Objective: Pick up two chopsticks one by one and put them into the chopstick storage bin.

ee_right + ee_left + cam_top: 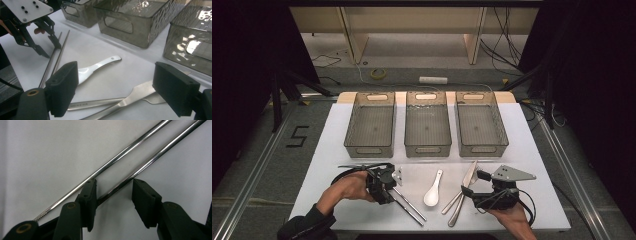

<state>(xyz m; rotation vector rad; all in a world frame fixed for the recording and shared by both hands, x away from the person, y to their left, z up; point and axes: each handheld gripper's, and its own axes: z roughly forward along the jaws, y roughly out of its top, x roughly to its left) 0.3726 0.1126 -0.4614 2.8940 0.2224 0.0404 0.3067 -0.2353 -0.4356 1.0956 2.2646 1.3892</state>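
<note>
Mid-pickup at lower left: left claw (398,186) spread, straddling one chopstick (150,161), not yet pinching; next, squeeze and lift.

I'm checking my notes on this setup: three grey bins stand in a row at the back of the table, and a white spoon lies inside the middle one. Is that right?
Not quite. The three grey bins do stand in a row at the back, but the white spoon lies on the table in front of them, between the chopsticks and the metal cutlery. The high view shows it.
</note>
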